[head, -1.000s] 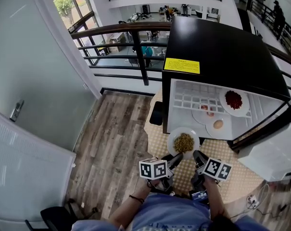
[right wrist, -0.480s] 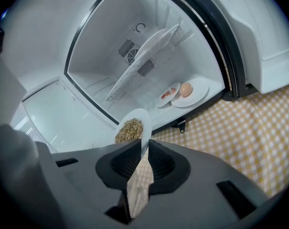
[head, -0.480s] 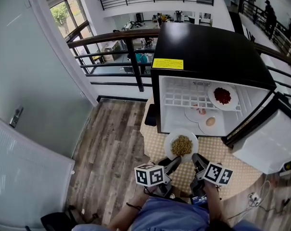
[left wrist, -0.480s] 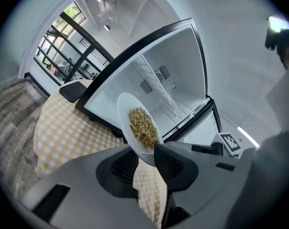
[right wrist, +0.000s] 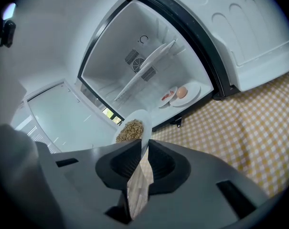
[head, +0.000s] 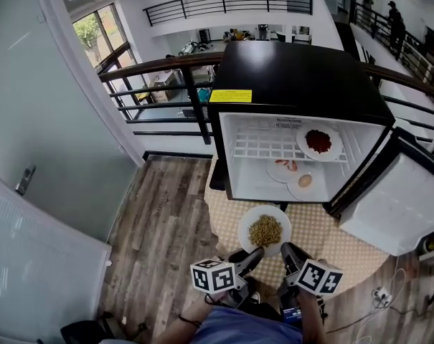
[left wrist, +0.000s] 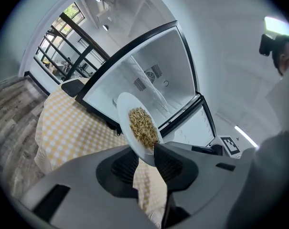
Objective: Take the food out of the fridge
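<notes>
Black fridge (head: 295,77) standing open, with a white plate of tan food (head: 265,229) held in front of it by both grippers.

Its white door (head: 403,206) hangs wide at 4 o'clock of the cavity, and the fridge stands on a yellow checked worktop (head: 324,246). The held plate is outside the fridge, above the worktop at 6 o'clock of the opening. The left gripper (head: 254,255) grips the plate's near rim at 7 o'clock, fingers (left wrist: 172,165) clamped on the edge. The right gripper (head: 287,253) pinches the rim at 5 o'clock, fingers (right wrist: 162,162) closed on it. Inside, a plate of red food (head: 318,141) sits on the wire shelf (head: 263,147). Two small plates (head: 294,175) lie on the fridge floor below.
</notes>
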